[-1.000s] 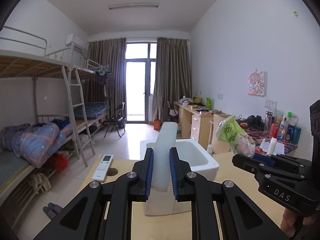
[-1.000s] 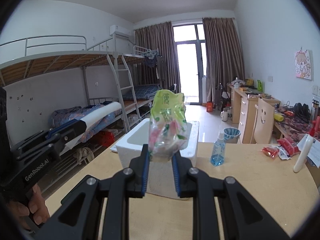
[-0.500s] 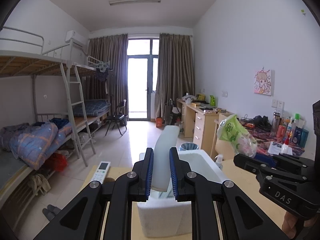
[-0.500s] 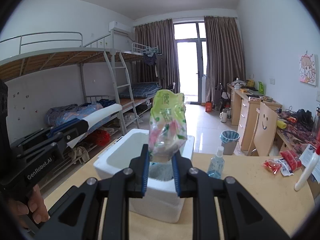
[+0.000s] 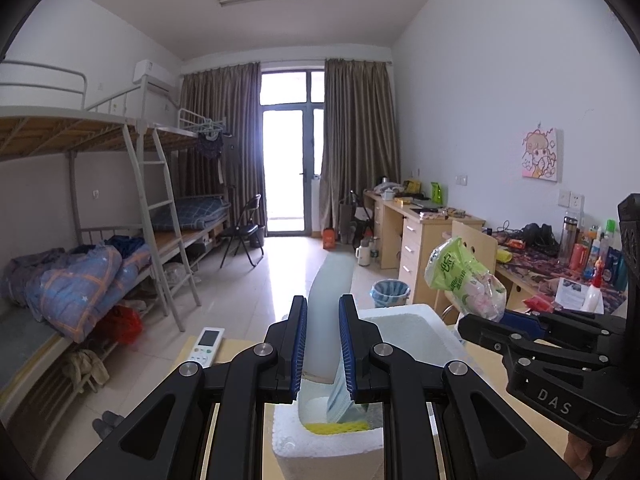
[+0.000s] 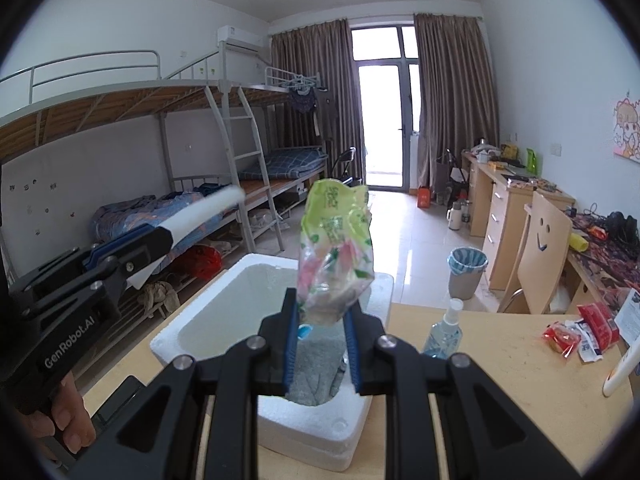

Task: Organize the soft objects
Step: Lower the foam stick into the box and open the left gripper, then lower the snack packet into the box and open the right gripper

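Observation:
My left gripper (image 5: 323, 344) is shut on a pale white soft pack (image 5: 330, 304) and holds it upright over the near end of a white foam box (image 5: 404, 322). My right gripper (image 6: 322, 334) is shut on a green and clear plastic bag of soft items (image 6: 335, 248), held above the same foam box (image 6: 224, 312). A grey cloth (image 6: 316, 376) lies inside the box. In the left wrist view a blue-white pack (image 5: 340, 396) and something yellow (image 5: 336, 427) show in the box. The right gripper with its bag (image 5: 464, 280) shows at the right of the left wrist view.
The box stands on a light wooden table (image 6: 500, 380). A white remote (image 5: 206, 346) lies at the table's left. A blue spray bottle (image 6: 444, 332), red snack packets (image 6: 580, 328) and a white bottle (image 6: 620, 368) are to the right. Bunk beds at left, desks at right.
Both grippers have moved forward and over the foam box, which now sits lower and closer in both views. Each still holds its item.

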`<state>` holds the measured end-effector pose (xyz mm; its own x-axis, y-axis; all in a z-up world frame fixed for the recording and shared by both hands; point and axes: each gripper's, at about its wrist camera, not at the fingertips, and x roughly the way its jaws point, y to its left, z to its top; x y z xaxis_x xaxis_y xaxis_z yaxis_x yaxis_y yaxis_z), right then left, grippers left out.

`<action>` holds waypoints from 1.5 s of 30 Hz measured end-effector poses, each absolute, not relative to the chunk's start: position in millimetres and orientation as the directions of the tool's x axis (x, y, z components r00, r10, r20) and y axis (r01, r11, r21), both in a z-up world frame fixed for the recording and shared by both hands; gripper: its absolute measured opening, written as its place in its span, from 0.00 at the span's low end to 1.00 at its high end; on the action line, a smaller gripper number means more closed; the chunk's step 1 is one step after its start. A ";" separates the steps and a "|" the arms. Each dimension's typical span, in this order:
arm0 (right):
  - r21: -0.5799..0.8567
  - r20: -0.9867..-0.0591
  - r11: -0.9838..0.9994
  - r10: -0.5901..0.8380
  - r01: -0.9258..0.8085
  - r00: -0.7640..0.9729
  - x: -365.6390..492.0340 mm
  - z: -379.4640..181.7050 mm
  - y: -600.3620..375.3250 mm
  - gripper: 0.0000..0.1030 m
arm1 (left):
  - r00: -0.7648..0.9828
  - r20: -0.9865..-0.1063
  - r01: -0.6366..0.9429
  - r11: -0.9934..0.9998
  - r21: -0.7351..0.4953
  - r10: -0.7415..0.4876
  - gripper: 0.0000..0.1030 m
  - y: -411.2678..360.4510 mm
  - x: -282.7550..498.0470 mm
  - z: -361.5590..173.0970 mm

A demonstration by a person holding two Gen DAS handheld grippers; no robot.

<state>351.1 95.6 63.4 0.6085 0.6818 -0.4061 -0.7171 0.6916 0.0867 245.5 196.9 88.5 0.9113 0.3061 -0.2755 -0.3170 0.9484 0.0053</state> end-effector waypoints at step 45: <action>0.068 -0.387 0.778 0.597 -0.624 0.703 357.8 82.6 45.6 0.24 | 0.910 -0.319 -0.265 0.963 0.041 0.264 0.99 166.0 288.3 82.7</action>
